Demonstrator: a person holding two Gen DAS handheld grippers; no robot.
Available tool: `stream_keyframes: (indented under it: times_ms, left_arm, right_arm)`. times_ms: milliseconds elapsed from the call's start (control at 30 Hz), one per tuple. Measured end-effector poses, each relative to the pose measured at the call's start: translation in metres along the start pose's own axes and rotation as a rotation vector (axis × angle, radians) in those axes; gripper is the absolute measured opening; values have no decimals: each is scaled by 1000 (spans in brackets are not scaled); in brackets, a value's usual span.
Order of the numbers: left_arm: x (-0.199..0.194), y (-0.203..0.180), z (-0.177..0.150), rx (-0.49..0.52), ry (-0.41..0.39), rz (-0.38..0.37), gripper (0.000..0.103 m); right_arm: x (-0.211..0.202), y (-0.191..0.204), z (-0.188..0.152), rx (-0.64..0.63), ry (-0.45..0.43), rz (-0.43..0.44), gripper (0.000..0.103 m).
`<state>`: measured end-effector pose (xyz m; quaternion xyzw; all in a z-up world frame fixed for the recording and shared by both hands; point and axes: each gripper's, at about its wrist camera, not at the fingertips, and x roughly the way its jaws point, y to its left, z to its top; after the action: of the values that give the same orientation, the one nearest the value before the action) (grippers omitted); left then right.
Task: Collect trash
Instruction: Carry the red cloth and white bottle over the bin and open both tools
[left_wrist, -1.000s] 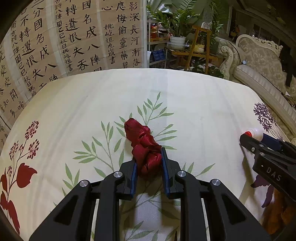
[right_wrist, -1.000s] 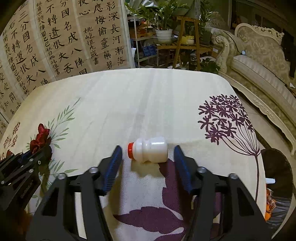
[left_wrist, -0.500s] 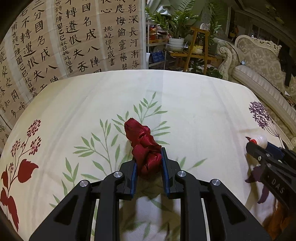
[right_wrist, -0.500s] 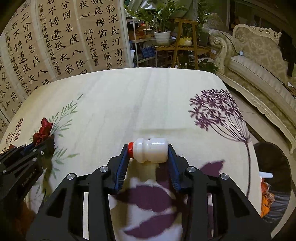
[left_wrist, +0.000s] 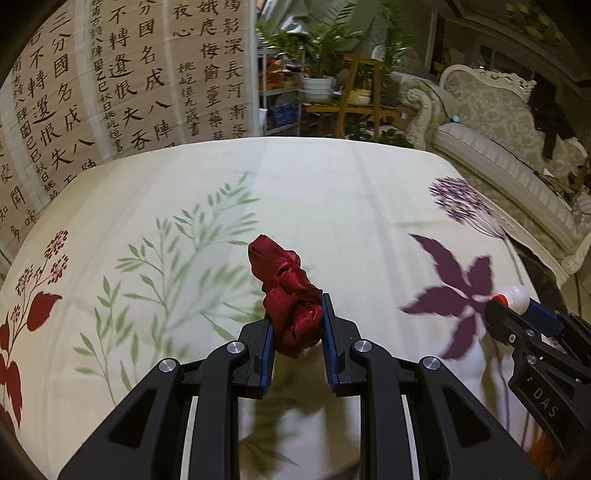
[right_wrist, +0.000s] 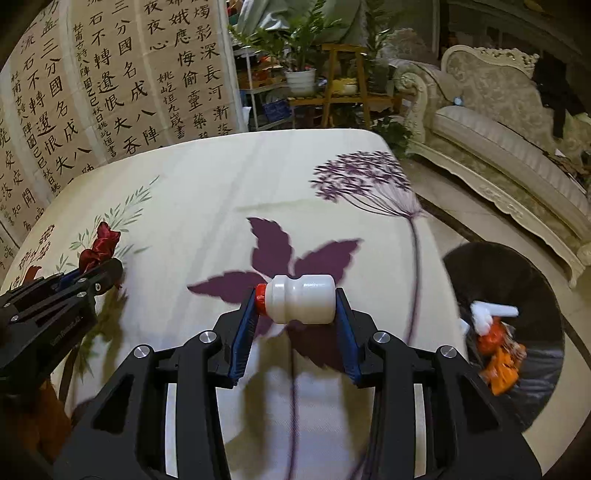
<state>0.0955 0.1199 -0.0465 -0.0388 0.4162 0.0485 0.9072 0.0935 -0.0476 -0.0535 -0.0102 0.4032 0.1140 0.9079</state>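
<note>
Red ribbon, one crumpled wad, sits clenched between the left gripper's fingers; one white bottle lies sideways, grasped by the right gripper, whose fingers have just closed on it. Both are apparently lifted off the bench. Next, probably carry them to the single black bin, right of the right fingers.
</note>
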Motion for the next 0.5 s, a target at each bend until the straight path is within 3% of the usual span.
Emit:
stream_keyframes:
  times_ms: [500]
  left_arm:
    - [-37,-73,-39,98,-10,-71,23]
  right_arm:
    - [-53,-62,-49,101,-41,-46,39]
